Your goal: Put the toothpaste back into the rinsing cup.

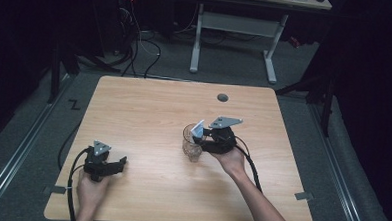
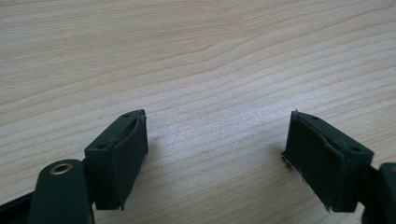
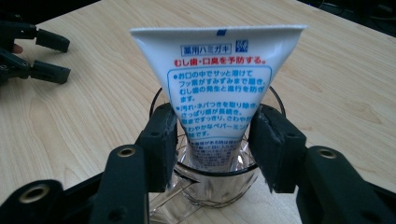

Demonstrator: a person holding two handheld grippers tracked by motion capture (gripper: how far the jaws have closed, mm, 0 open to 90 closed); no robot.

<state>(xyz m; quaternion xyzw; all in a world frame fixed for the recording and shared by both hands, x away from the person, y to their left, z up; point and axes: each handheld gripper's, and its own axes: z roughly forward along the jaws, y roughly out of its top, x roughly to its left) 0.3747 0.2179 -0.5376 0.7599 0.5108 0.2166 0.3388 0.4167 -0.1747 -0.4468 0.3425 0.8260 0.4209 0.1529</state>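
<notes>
A white toothpaste tube (image 3: 219, 74) with blue and red print stands cap-down in a clear glass (image 3: 219, 186) right of the table's middle. My right gripper (image 3: 215, 144) is shut on the tube's lower part, its pads pressing both sides just above the glass rim. In the high view the tube (image 1: 198, 129) sticks up out of the glass (image 1: 192, 149) with the right gripper (image 1: 203, 138) beside it. My left gripper (image 1: 119, 163) lies low at the table's front left, open, with bare wood between its jaws (image 2: 217, 158). It also appears far off in the right gripper view (image 3: 46, 56).
The wooden table (image 1: 149, 108) has a round cable hole (image 1: 222, 97) near its far edge. Beyond it stand a white-legged desk (image 1: 235, 27) and floor cables (image 1: 137, 43). Dark floor surrounds the table.
</notes>
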